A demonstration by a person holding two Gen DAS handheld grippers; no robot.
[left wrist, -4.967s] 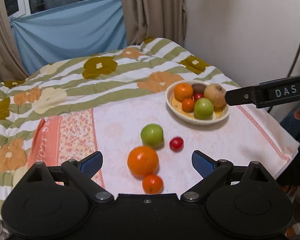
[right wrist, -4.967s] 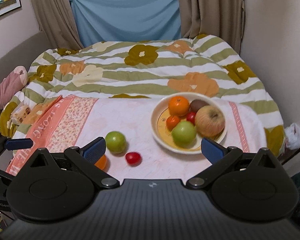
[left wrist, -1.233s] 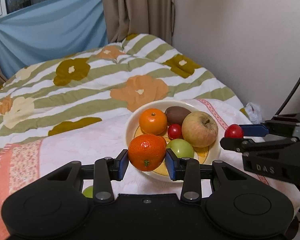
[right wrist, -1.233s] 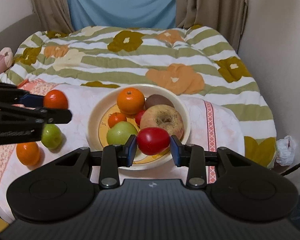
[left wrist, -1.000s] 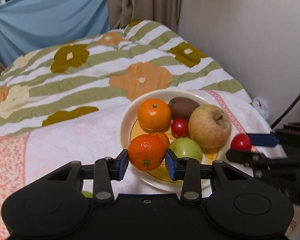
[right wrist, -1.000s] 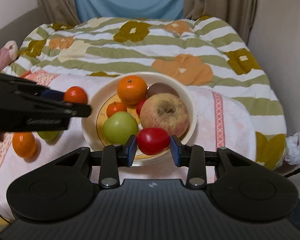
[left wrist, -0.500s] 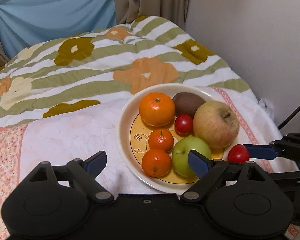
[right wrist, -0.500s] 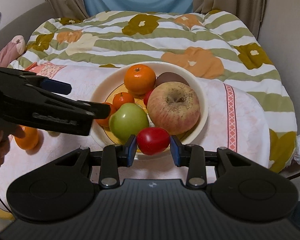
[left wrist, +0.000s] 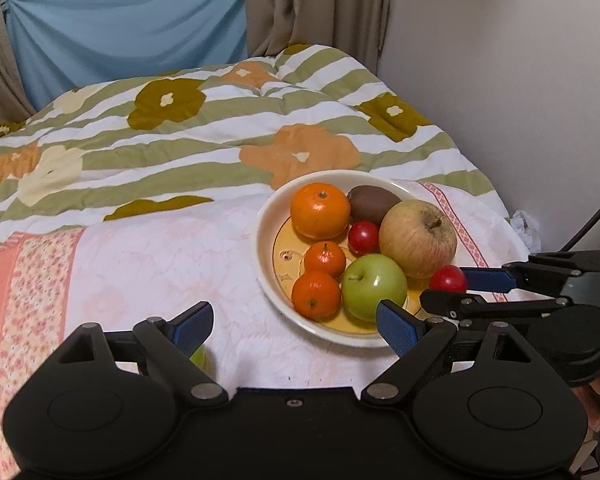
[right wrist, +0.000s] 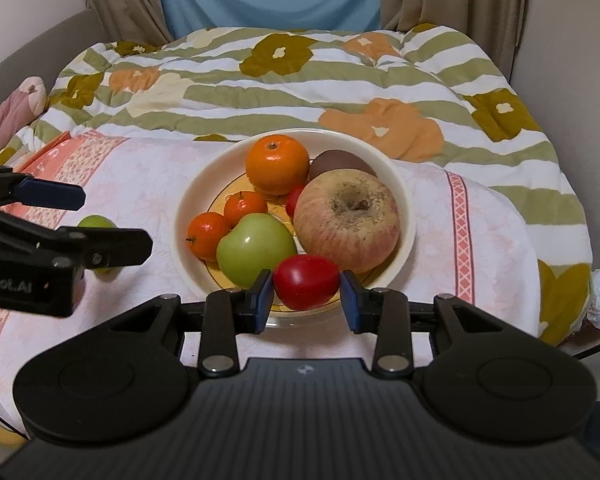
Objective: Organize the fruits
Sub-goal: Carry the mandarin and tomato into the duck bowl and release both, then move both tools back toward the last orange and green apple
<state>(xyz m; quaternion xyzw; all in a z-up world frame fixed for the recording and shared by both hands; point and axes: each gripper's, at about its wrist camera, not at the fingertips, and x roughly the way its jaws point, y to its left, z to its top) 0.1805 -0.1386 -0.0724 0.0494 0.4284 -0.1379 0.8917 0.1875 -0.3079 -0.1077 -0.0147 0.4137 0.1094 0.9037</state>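
A cream bowl (left wrist: 265, 216) (right wrist: 188, 200) on the pink cloth holds a big orange (left wrist: 320, 211), two small oranges (left wrist: 315, 294), a kiwi (left wrist: 374, 199), a large apple (left wrist: 418, 238), a green apple (left wrist: 374, 286) and a small red fruit (left wrist: 363, 236). My right gripper (right wrist: 306, 300) holds a red tomato (right wrist: 306, 281) at the bowl's near rim; a narrow gap shows at each pad. It also shows in the left wrist view (left wrist: 447, 279). My left gripper (left wrist: 294, 328) is open and empty, left of the bowl. A second green apple (right wrist: 98, 222) lies on the cloth behind the left gripper.
The pink cloth (left wrist: 140, 264) lies on a striped floral quilt (left wrist: 204, 136). A wall (left wrist: 520, 80) stands close on the right, curtains (left wrist: 316, 4) at the back. A pink stuffed toy (right wrist: 12, 114) lies at the far left.
My left gripper opened, left its small orange in the bowl and pulled back to the left. My right gripper lowered the tomato to the bowl's near rim and its jaws have loosened slightly.
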